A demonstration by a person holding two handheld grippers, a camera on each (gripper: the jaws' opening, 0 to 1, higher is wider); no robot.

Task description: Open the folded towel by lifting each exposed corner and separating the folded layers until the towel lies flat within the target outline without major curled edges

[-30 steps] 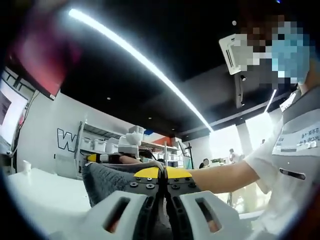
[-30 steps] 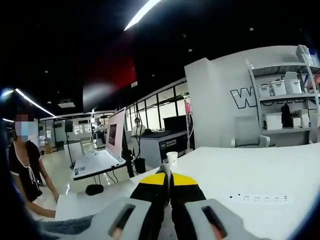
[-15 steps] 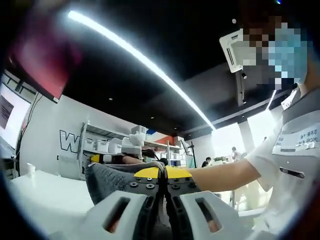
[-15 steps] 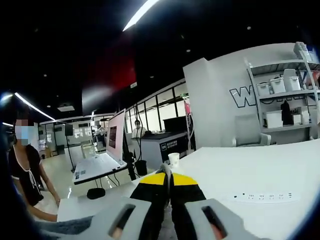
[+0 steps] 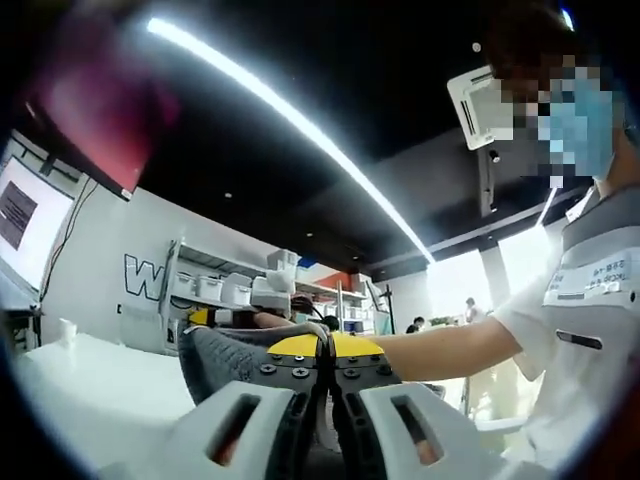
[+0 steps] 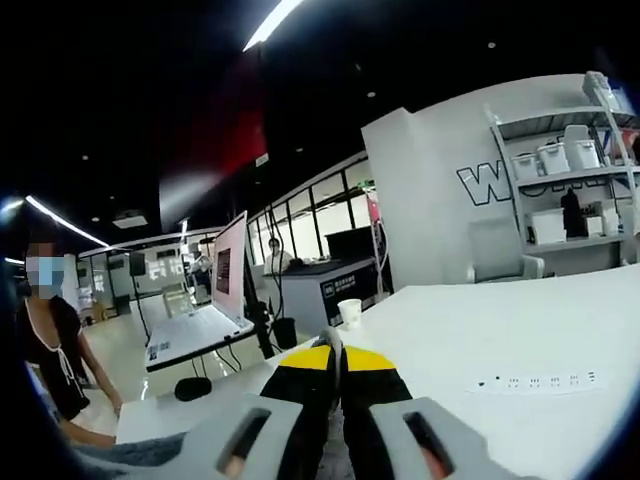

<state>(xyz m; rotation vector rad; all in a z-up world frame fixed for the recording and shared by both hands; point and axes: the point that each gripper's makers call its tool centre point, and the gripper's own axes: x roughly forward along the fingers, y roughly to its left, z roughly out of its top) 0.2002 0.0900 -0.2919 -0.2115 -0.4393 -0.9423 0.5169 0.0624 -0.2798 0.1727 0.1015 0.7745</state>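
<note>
Left tool still clamping towel, views shifted slightly

In the right gripper view we see a white surface running out toward 3 o'clock, with a power strip lying on it at 4 o'clock and a paper cup standing near its far edge. At 9 o'clock an open laptop sits on a stand. At 2 o'clock, shelves hold white boxes. In the left gripper view a light strip crosses the dark ceiling, and a cup stands at 9 o'clock.
</note>
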